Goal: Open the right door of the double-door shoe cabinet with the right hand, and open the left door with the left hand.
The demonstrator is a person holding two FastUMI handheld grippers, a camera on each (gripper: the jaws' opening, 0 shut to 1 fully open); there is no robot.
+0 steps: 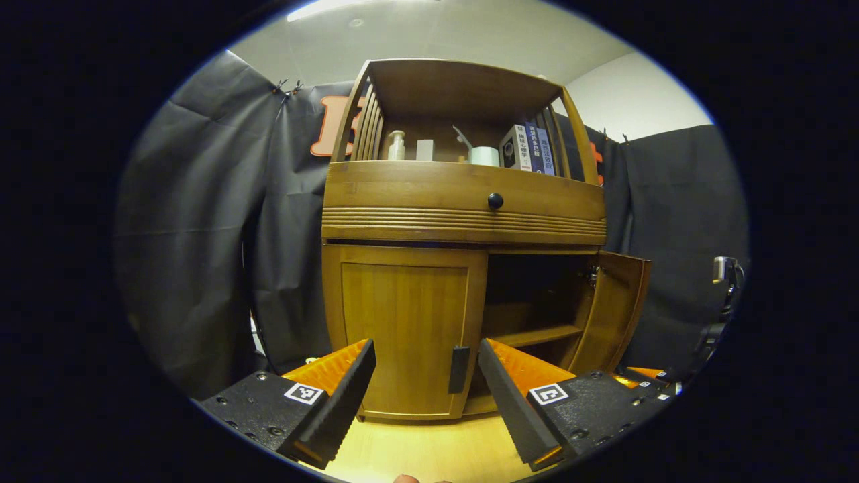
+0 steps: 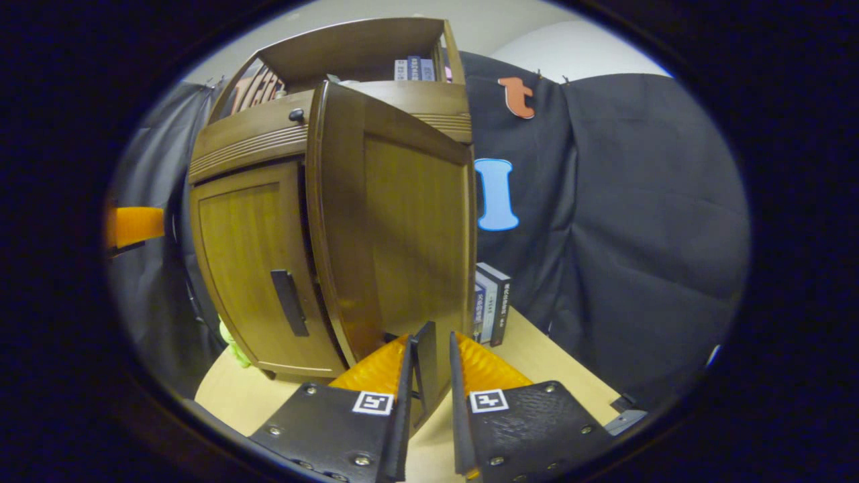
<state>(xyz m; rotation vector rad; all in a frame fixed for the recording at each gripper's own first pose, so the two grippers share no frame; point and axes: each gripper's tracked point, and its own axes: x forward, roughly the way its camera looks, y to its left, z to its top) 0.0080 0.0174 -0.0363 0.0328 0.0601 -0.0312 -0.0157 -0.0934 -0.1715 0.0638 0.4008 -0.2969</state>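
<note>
My left gripper (image 1: 426, 382) is spread wide and holds nothing; its two fingers frame the dark handle (image 1: 459, 369) of the left door (image 1: 405, 329), which sits between them but farther off, with no contact. The left door is closed flush with the shoe cabinet (image 1: 463, 201).

In the right gripper view, my right gripper (image 2: 429, 365) has its fingers drawn close together around the handle (image 2: 427, 362) of the right door (image 2: 402, 228). The handle stands in the narrow gap between them (I cannot tell whether both fingers press on it). The right door is swung out toward me, its face turned to the right of that view. In the left gripper view the same door (image 1: 614, 308) stands open at the right of the cabinet, exposing a dark compartment with an inner shelf (image 1: 537, 334).

Above both doors runs a drawer front with a round dark knob (image 1: 495, 200). The open top shelf carries a pump bottle (image 1: 396, 145), a pale box (image 1: 425, 149), a white cup (image 1: 484, 155) and upright books (image 1: 530, 149).

The cabinet stands on a light wooden table (image 1: 429, 449). In the right gripper view, more books (image 2: 491, 303) stand upright on the table beyond the right door, near the black cloth wall (image 2: 617, 235). Part of the left gripper (image 2: 134, 226) shows at the far left of that view.
</note>
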